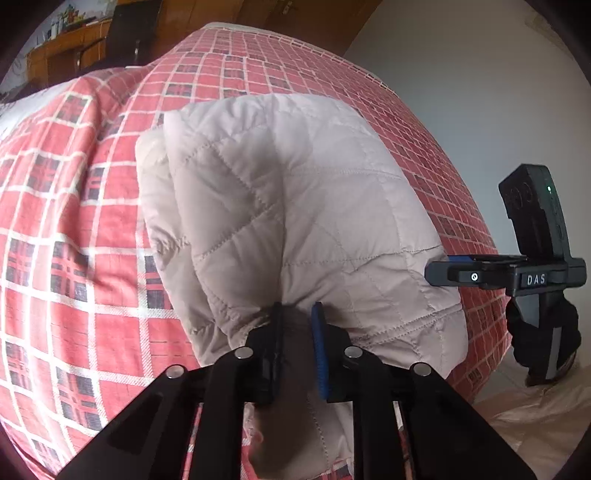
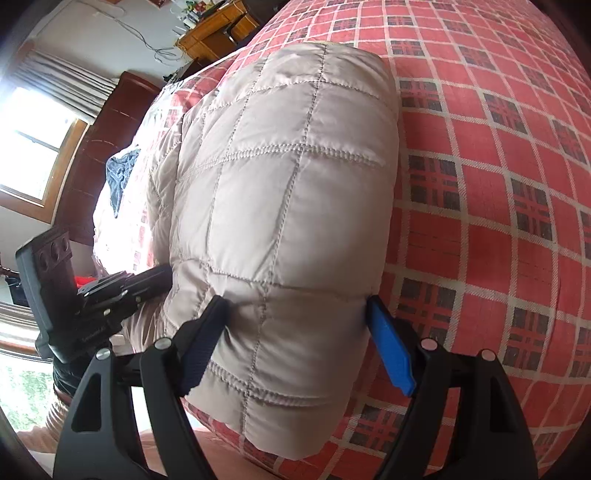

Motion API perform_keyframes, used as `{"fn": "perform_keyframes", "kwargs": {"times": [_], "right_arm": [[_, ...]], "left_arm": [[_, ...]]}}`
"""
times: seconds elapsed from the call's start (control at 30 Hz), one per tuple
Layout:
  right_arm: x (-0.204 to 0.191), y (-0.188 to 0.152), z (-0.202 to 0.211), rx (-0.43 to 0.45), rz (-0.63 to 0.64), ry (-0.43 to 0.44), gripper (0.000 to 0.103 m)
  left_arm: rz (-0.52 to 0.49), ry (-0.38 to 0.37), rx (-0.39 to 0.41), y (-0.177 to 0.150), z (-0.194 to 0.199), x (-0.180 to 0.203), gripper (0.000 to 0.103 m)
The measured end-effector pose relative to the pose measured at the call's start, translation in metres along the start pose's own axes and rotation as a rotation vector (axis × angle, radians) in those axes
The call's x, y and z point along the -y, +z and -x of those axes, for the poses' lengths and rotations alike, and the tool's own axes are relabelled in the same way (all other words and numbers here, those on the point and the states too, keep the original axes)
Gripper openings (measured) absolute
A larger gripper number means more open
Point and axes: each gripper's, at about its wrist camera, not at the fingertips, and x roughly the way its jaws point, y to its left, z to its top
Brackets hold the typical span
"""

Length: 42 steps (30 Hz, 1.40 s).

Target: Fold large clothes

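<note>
Red-checked bedspread [image 2: 498, 221] under quilted jacket [image 2: 288, 206]

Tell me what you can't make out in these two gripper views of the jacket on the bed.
- Left wrist view: the left gripper hides the quilted jacket edge it pinches.
- Right wrist view: the jacket's bulk hides whether the wide-set right gripper squeezes it.
- Right wrist view: window glare washes out the bedding beside the blue cloth.

A bedroom in a home — a bed [image 2: 498, 184] under a red checked cover fills both views, with a dark wooden headboard [image 2: 99, 155], a curtained window [image 2: 33, 136] and a cluttered wooden desk [image 2: 210, 33] against the far wall.
</note>
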Motion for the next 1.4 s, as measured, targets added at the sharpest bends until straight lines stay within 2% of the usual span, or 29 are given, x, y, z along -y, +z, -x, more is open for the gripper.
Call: {"fn": "perform_keyframes", "kwargs": {"times": [0.1, 0.13, 0.2, 0.23, 0.3, 0.37, 0.43, 0.47, 0.5, 0.57, 0.73, 0.8, 0.97, 1.1, 1.17, 1.2, 1.23, 1.27, 1.33, 1.4], "right_arm": [[0.004, -0.001, 0.004, 0.003, -0.007, 0.018, 0.077], [0.007, -0.002, 0.007, 0.011, -0.014, 0.031, 0.077], [0.012, -0.001, 0.016, 0.035, -0.026, 0.052, 0.077], [0.018, 0.000, 0.022, 0.052, -0.037, 0.066, 0.077], [0.027, 0.003, 0.030, 0.074, -0.053, 0.101, 0.077], [0.035, 0.004, 0.032, 0.085, -0.071, 0.135, 0.077], [0.044, 0.007, 0.031, 0.086, -0.090, 0.197, 0.078], [0.049, 0.008, 0.030, 0.083, -0.097, 0.217, 0.078], [0.053, 0.009, 0.027, 0.077, -0.106, 0.243, 0.079], [0.061, 0.011, 0.019, 0.057, -0.127, 0.295, 0.079], [0.071, 0.016, -0.003, 0.010, -0.140, 0.355, 0.084], [0.074, 0.017, -0.011, -0.002, -0.141, 0.361, 0.087], [0.085, 0.013, -0.033, -0.036, -0.185, 0.447, 0.093], [0.088, 0.014, -0.048, -0.056, -0.206, 0.501, 0.095], [0.086, 0.015, -0.048, -0.054, -0.191, 0.493, 0.093], [0.084, 0.016, -0.047, -0.050, -0.182, 0.485, 0.088], [0.084, 0.015, -0.044, -0.044, -0.174, 0.477, 0.078], [0.083, 0.014, -0.040, -0.035, -0.167, 0.473, 0.073], [0.085, 0.010, -0.030, -0.018, -0.156, 0.480, 0.059], [0.085, 0.007, -0.012, 0.012, -0.132, 0.483, 0.054]], "left_arm": [[0.057, -0.049, -0.002, 0.005, 0.006, -0.006, 0.017], [0.062, -0.057, 0.003, 0.007, 0.011, -0.005, 0.022], [0.081, -0.071, 0.040, 0.013, 0.029, -0.006, 0.051], [0.092, -0.049, 0.072, 0.016, 0.040, -0.009, 0.069], [0.101, -0.036, 0.105, 0.020, 0.051, -0.017, 0.071], [0.130, -0.029, 0.088, 0.022, 0.051, -0.029, 0.074], [0.167, -0.029, 0.066, 0.023, 0.042, -0.044, 0.074], [0.189, -0.052, 0.055, 0.023, 0.036, -0.052, 0.074], [0.222, -0.092, 0.042, 0.023, 0.029, -0.061, 0.074], [0.287, -0.222, 0.026, 0.020, 0.016, -0.075, 0.074], [0.340, -0.337, -0.035, 0.018, -0.014, -0.093, 0.074], [0.350, -0.433, -0.061, 0.018, -0.027, -0.095, 0.074], [0.313, -0.489, -0.075, 0.026, -0.043, -0.089, 0.086], [0.260, -0.499, -0.100, 0.030, -0.051, -0.075, 0.088], [0.237, -0.488, -0.098, 0.030, -0.052, -0.069, 0.087], [0.235, -0.484, -0.090, 0.029, -0.052, -0.067, 0.085], [0.234, -0.476, -0.082, 0.027, -0.051, -0.066, 0.076], [0.228, -0.468, -0.074, 0.026, -0.050, -0.065, 0.066], [0.201, -0.496, -0.051, 0.021, -0.044, -0.060, 0.053], [0.198, -0.543, -0.032, 0.019, -0.039, -0.053, 0.048]]}}
